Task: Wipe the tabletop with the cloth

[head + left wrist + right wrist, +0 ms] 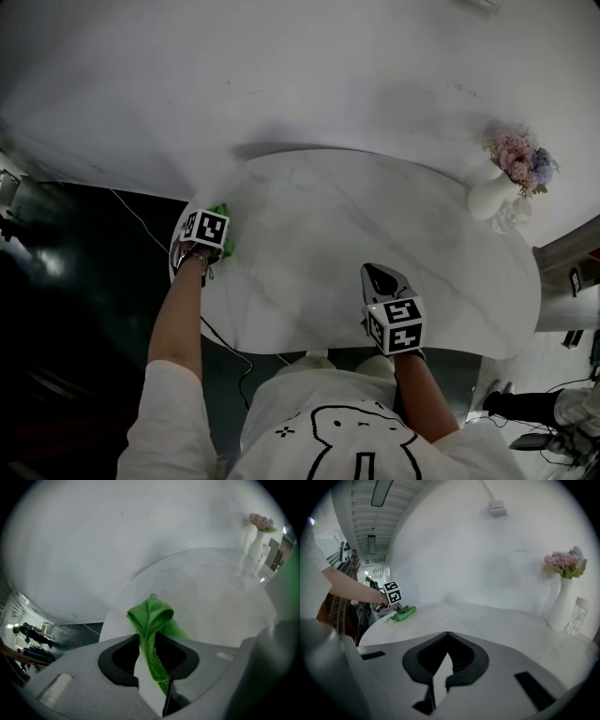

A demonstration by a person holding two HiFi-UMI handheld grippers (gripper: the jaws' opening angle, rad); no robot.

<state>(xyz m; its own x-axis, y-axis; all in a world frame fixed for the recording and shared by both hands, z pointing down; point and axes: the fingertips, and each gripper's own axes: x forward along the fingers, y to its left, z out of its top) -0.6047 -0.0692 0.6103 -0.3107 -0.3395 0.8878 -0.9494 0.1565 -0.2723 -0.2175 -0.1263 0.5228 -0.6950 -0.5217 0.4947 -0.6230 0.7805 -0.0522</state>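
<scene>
Your left claw (pixel 217 240) was clamped on the cloth (pixel 225 246) at the table's (pixel 375 220) far left edge. In the left gripper view the two dark, scooped pads of that claw (pixel 152 667) pinched a narrow strand of it. The cloth (pixel 152 620) was bright green with a fine looped weave. It bunched into a soft folded hood just past the tips, and the rest spread flat on the top beyond. From the right gripper view, the cloth (pixel 404 613) lay as a long crumpled strip on the table's rim, beside the marker cube of the left claw (pixel 393 605).

The table was round, pale and smooth, with faint grey marble veining and a dull sheen.

Your right claw (pixel 380 278) sat over the near edge, right of centre, well apart from the cloth. Its jaws were closed tip to tip on nothing (pixel 447 633), with bare tabletop showing through the gap behind the tips.

At the far right stood a white vase (pixel 489 195) with a round belly and slim neck, holding pink and blue flowers (pixel 520 157). A small clear bottle (pixel 512 216) stood just beside it.
</scene>
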